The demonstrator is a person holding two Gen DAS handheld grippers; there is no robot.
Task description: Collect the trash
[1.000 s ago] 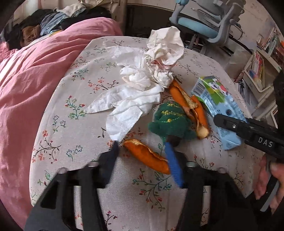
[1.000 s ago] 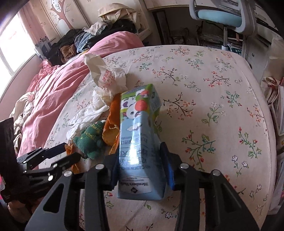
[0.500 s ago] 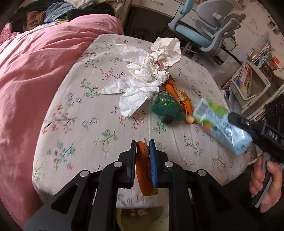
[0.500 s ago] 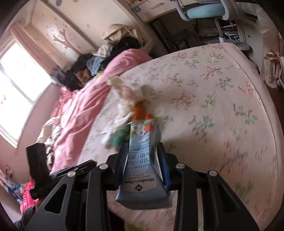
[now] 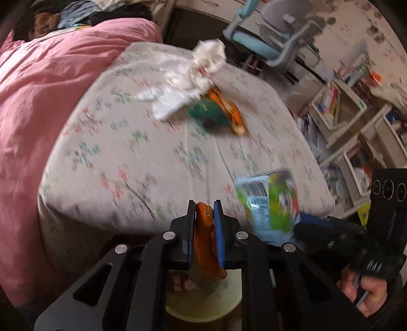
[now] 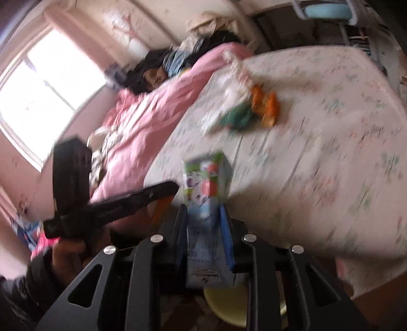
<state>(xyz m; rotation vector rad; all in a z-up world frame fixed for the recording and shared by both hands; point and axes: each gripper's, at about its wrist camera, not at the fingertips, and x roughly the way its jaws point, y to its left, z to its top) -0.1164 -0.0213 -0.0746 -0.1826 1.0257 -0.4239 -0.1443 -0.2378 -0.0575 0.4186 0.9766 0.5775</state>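
**Peel in my left gripper, carton in my right, both off the bed edge**

My left gripper (image 5: pixel 204 211) is clamped on a strip of orange peel (image 5: pixel 206 244), low and centre in the left wrist view; the peel hangs down between the 2 pads over a pale yellow bin (image 5: pixel 203 303) at the bottom of the frame. My right gripper (image 6: pixel 203 211) is closed on a blue and green drink carton (image 6: pixel 206 188), bottom centre of its own view, with the same yellow bin (image 6: pixel 226 303) showing under it. In the left view that carton (image 5: pixel 269 203) sits at lower right, just beside my left fingers, blurred.

More trash lies on the floral bedsheet (image 5: pixel 127 157): crumpled white tissues (image 5: pixel 188 76) at upper centre, and touching them more orange peel (image 5: pixel 229 109) and a green plush toy (image 5: pixel 207 115). A pink duvet (image 5: pixel 38 101) fills the left side, with a heap of clothes (image 5: pixel 76 15) at upper left. A blue office chair (image 5: pixel 267 45) stands at the top and shelves (image 5: pixel 338 107) along the right. My right hand (image 5: pixel 363 290) shows at the lower right corner.
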